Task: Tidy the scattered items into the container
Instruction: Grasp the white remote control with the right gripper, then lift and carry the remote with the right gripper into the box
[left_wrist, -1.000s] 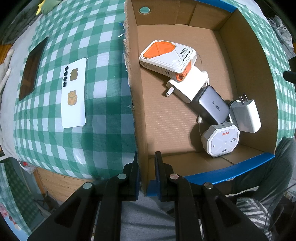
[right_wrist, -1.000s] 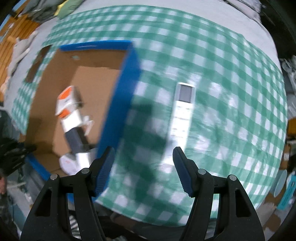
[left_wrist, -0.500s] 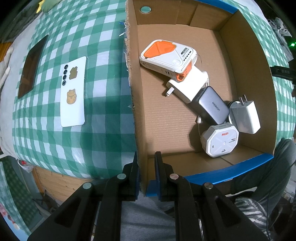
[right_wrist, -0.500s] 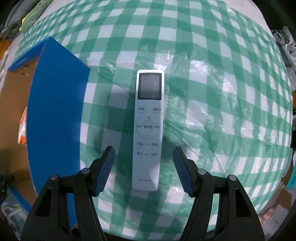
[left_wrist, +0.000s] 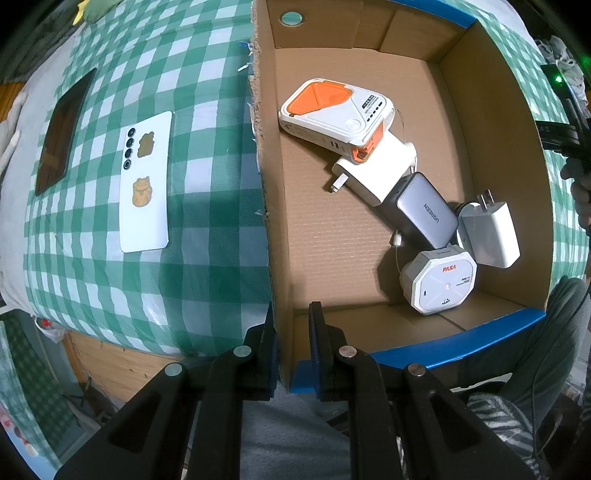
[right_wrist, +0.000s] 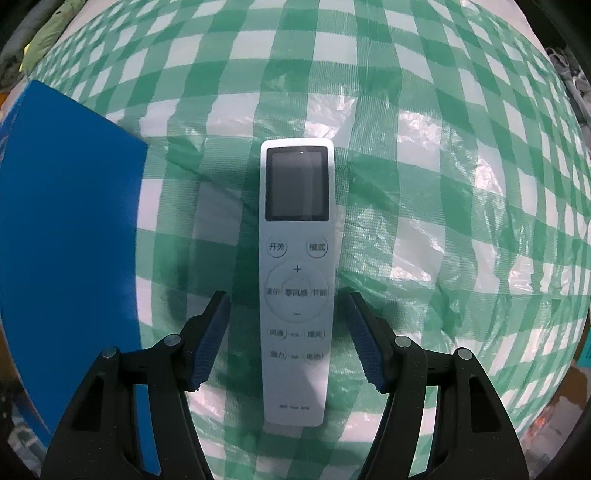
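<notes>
Left tongs (left_wrist: 291, 325) are pinched on the near wall of the brown corrugated cardboard box with blue outer faces (left_wrist: 491, 155), one finger outside the wall, one inside. The box sits on the table, on the green-and-white checked cloth (left_wrist: 207, 206).

Inside the box: white-and-orange rounded power unit (left_wrist: 334, 112), white wall plug adapter (left_wrist: 373, 173), grey rectangular charger brick (printed UGREEN) (left_wrist: 424, 210), white two-pin charger (left_wrist: 487, 229), white octagonal device with red lettering (left_wrist: 439, 280). They lie in a touching chain from middle to near right corner.

Outside the box on the cloth: white flat phone with cat stickers (left_wrist: 146, 184), face down, and a dark flat tablet (left_wrist: 62, 133) further left.

Right tongs (right_wrist: 289, 339) are spread wide, straddling the white slim remote control with grey screen (right_wrist: 296, 273), which lies flat on the cloth just right of the box's blue wall (right_wrist: 66, 258); neither pad touches it.
</notes>
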